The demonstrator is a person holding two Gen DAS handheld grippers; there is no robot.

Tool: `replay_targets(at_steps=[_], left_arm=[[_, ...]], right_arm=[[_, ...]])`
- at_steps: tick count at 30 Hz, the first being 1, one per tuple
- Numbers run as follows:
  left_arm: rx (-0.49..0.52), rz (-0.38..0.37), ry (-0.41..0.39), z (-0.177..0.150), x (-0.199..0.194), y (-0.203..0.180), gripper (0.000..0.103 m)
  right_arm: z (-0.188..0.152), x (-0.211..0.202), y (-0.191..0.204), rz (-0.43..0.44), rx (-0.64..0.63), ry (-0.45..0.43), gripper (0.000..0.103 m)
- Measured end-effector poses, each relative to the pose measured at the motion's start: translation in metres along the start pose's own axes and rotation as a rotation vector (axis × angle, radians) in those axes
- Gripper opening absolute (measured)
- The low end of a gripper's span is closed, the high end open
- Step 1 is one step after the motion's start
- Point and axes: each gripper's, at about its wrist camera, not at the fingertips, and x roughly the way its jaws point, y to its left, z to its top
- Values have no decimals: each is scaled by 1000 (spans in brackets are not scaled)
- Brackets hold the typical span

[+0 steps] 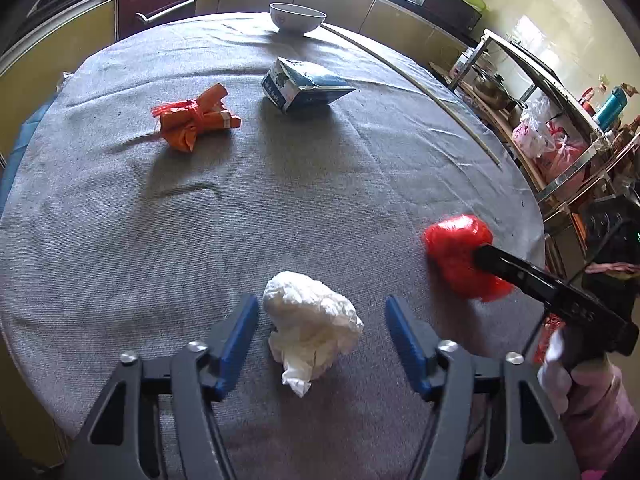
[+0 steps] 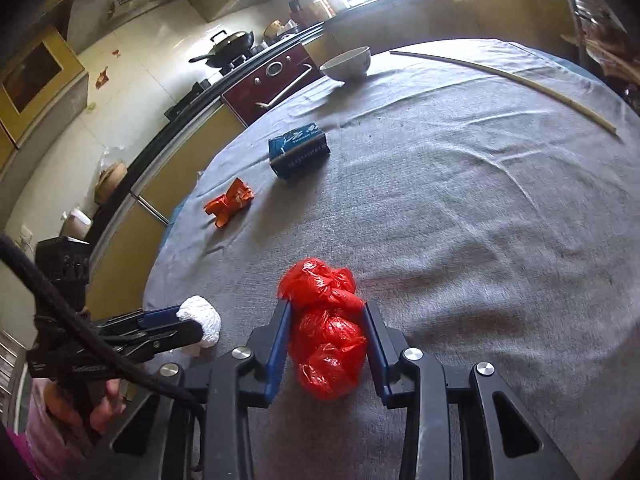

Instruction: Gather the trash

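Observation:
A crumpled white tissue (image 1: 312, 322) lies on the grey tablecloth (image 1: 200, 220) between the pads of my open left gripper (image 1: 322, 312), touching neither. A crumpled red plastic bag (image 2: 326, 328) sits between the pads of my right gripper (image 2: 326, 310), which press against its sides. The bag also shows in the left wrist view (image 1: 460, 256), with the right gripper (image 1: 480, 258) on it. An orange wrapper (image 1: 196, 118) and a blue carton (image 1: 304, 84) lie farther back. The tissue (image 2: 202, 320) and left gripper (image 2: 188, 320) show in the right wrist view.
A white bowl (image 1: 297, 18) stands at the table's far edge. A thin stick (image 1: 420, 84) lies along the right side. Kitchen cabinets and an oven (image 1: 160, 0) stand behind the table. A metal rack (image 1: 560, 120) with bags stands to the right.

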Motion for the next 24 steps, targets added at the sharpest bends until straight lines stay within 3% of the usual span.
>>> replay_targets(at_steps=[2, 5, 14, 24], left_arm=[[-4, -6, 7, 1, 3, 0, 47], [-9, -1, 9, 0, 7, -1, 41], [-6, -1, -17, 0, 0, -11, 39], [93, 38, -81, 10, -24, -57, 39]], right_arm=[[-2, -7, -2, 9, 8, -13, 37], [-4, -18, -4, 28, 19, -31, 37], [-10, -48, -7, 49, 35, -90, 37], [-24, -83, -26, 28, 89, -138, 37]])
